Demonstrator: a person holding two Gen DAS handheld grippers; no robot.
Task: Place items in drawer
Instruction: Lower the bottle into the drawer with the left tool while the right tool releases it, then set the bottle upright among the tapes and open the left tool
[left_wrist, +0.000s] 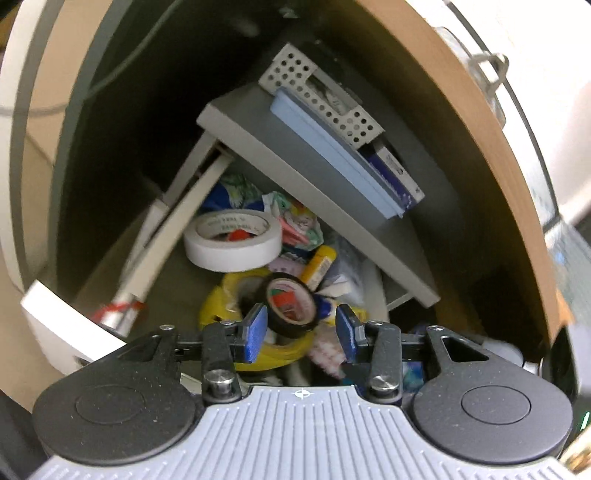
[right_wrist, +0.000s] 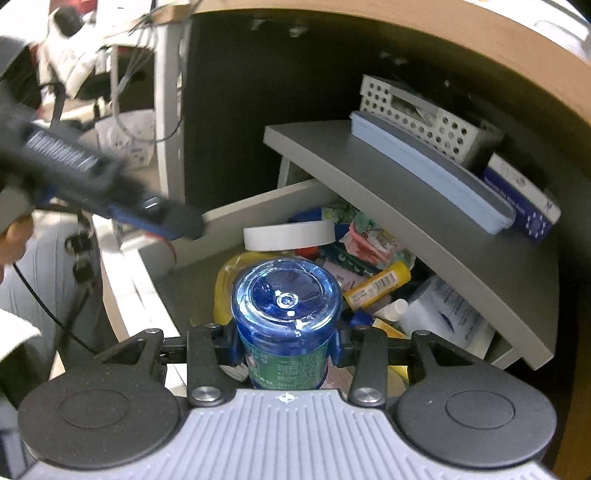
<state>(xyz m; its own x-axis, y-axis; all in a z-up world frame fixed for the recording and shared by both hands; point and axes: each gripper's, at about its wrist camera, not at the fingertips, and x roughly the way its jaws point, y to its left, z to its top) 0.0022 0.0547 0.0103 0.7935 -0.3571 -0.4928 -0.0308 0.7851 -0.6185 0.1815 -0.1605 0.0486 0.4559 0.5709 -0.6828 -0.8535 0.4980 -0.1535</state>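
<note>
Under the desk, the open drawer (right_wrist: 258, 206) sat pulled out beneath a grey shelf (right_wrist: 424, 206) that overhung its far side, and it was already crowded with things. On that shelf lay a perforated white basket (right_wrist: 424, 118) and a flat blue case (right_wrist: 432, 173), neither part of your job. Inside the drawer, a wide roll of white tape (left_wrist: 232, 240) rested against a yellow roll (left_wrist: 221, 306), with a small black tape roll (left_wrist: 291, 306) lying on top of the yellow one and a yellow tube (right_wrist: 376, 288) just beside them.

Your right gripper (right_wrist: 286, 347) was clamped on a blue bottle (right_wrist: 286, 306), its base facing the lens, held above the drawer's near end; I judged you were mid-delivery of this item. Your left gripper (left_wrist: 301, 332) had its jaws spread apart and empty, poised over the black roll, which looked to be lying loose below them.

The next move likely called for lowering the bottle into the space near the front, keeping clear of the shelf edge, then releasing.
</note>
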